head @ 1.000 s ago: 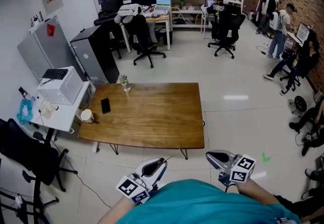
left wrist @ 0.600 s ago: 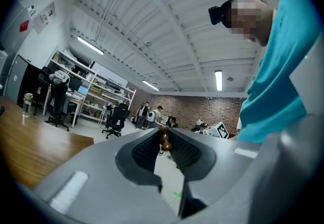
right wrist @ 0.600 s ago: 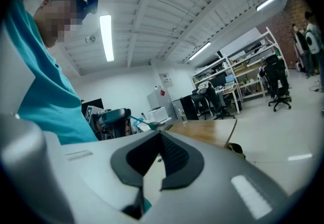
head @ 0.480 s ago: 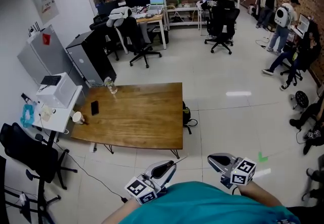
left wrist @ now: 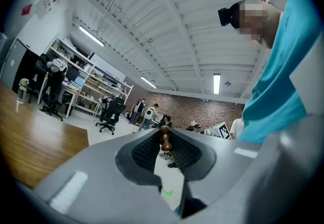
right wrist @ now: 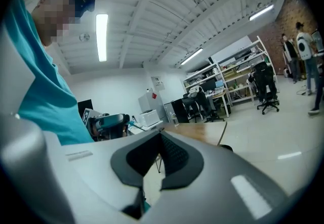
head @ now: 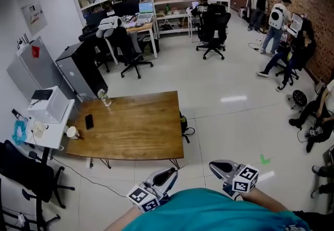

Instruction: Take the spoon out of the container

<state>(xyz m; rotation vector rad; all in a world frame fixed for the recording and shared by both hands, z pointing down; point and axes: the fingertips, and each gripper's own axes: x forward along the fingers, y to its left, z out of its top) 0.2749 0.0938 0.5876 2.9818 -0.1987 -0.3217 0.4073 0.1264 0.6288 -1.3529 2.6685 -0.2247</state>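
Note:
My left gripper is held low in front of the person's teal shirt, off the near side of the wooden table. In the left gripper view its jaws are shut on a thin brown wooden piece, apparently the spoon's handle; the rest of it is hidden. My right gripper floats beside it over the floor. Its jaws meet at the tips with nothing between them. A white cup stands at the table's left edge, far from both grippers.
On the table lie a black phone and a clear bottle. A black bag sits by the table's right end. Office chairs, desks and shelves fill the back. Several people are at the right wall.
The view has backed away from the table, which now looks smaller and sits further left. Both grippers keep their place before the person, and the left stays closed on the brown piece.

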